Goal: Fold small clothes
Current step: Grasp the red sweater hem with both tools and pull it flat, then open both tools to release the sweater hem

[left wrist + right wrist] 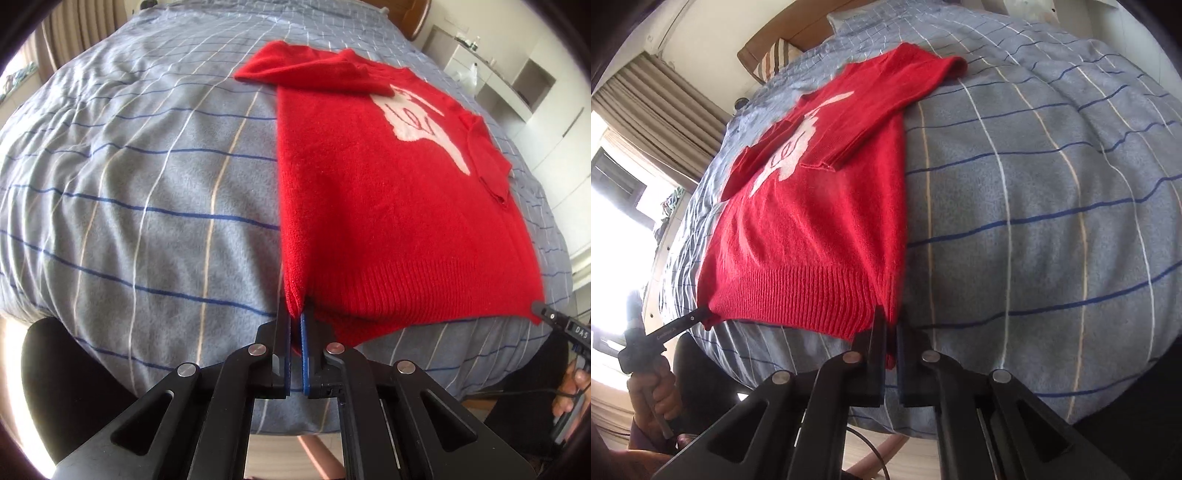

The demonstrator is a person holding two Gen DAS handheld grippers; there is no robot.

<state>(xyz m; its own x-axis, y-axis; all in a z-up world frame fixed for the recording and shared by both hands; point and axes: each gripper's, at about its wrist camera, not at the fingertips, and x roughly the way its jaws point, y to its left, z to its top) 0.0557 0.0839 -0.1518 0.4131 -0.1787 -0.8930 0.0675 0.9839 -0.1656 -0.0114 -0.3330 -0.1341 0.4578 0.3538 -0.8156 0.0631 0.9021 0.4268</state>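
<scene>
Red sweater (388, 206) lies flat on the striped duvet (147, 184), both sleeves folded over its front; left gripper (296, 317) pinches one hem corner and right gripper (891, 321) pinches the other, jaws of each pressed together on the knit.

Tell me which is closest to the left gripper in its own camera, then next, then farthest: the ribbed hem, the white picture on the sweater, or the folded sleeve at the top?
From the left gripper, shut on the sweater's bottom corner:
1. Ribbed hem, right at the fingertips, along the near edge.
2. White picture, farther up, toward the right.
3. Folded sleeve, at the far top, lying across.
</scene>
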